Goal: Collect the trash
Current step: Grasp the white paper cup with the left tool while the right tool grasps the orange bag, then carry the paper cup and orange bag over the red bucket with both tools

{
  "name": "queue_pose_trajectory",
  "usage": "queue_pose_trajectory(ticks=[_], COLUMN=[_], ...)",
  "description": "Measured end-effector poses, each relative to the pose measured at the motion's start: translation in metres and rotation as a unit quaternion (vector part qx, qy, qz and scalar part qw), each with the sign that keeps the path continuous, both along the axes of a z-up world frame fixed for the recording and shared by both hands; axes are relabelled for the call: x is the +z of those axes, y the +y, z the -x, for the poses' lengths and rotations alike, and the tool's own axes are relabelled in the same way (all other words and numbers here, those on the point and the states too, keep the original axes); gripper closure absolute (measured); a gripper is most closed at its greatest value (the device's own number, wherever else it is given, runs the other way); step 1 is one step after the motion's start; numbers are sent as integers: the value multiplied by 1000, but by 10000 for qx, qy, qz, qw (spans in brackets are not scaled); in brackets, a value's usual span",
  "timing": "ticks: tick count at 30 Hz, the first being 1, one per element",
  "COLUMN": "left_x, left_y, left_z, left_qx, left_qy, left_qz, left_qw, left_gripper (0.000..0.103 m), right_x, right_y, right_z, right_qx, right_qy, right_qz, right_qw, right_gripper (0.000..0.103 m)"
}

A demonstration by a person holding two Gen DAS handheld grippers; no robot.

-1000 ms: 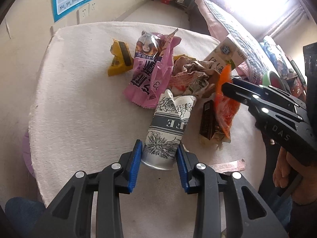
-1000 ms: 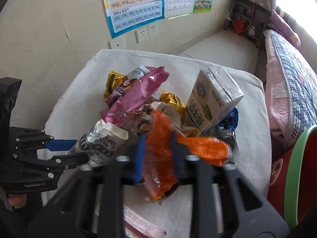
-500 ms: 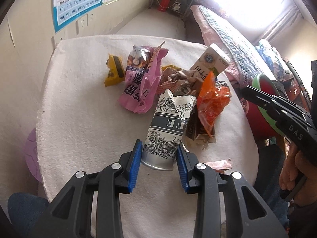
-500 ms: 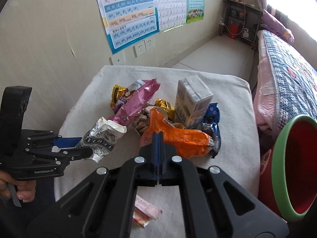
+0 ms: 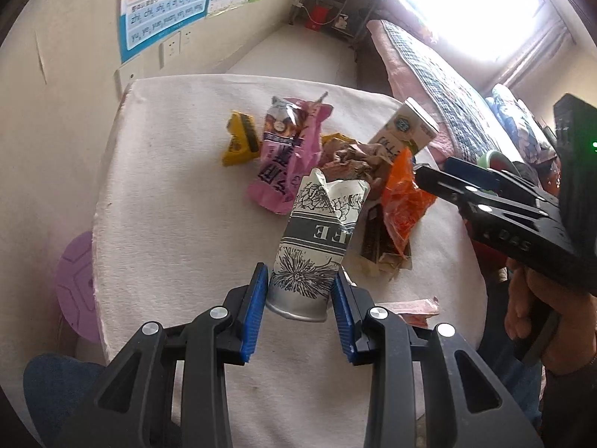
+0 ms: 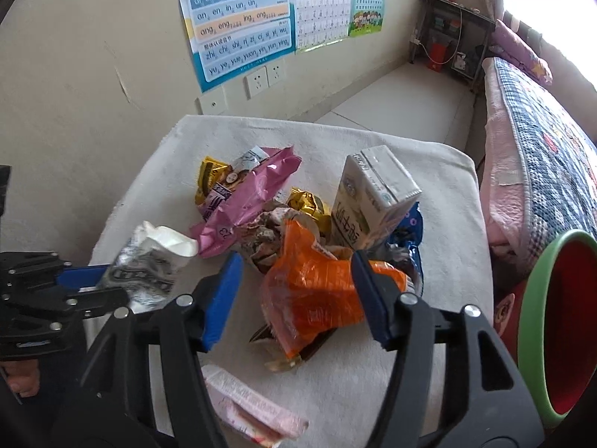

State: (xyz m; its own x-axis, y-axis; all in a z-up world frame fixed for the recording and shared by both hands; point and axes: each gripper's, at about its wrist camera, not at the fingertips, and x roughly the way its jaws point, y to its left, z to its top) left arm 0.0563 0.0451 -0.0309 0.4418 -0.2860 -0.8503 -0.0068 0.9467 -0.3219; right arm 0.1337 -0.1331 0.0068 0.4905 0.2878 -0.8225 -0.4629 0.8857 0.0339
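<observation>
Left gripper (image 5: 300, 295) clamps crushed cup (image 5: 319, 239); right gripper (image 6: 296, 285) opening, seemingly clear of wrapper (image 6: 317, 291).

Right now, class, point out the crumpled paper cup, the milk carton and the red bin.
crumpled paper cup (image 5: 317, 246), left wrist view, on its printed side.
milk carton (image 6: 367, 201), right wrist view, on its front face.
red bin (image 6: 531, 321), right wrist view, on its green rim.
</observation>
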Motion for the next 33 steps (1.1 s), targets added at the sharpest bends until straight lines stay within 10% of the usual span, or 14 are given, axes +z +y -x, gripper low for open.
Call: queue_pose_trajectory(ticks=[5,9,33], left_x=[-5,-8,39], left_y=[6,4,-51], left_z=[-4,-7,-1], left_qx=[62,53,-382], left_qy=[51,75,-382], left_qz=[65,90,-17], left_qw=[9999,9999,9985], left_gripper=[71,71,71], right_x=[-16,-23,75], right_y=[10,10,-81], right_z=[-14,-16,41], right_qx=[52,94,-377], right_qy=[127,249,-476], right_qz=[173,183,-764], right_qw=[9998,9995,9952], right_gripper=[49,92,96])
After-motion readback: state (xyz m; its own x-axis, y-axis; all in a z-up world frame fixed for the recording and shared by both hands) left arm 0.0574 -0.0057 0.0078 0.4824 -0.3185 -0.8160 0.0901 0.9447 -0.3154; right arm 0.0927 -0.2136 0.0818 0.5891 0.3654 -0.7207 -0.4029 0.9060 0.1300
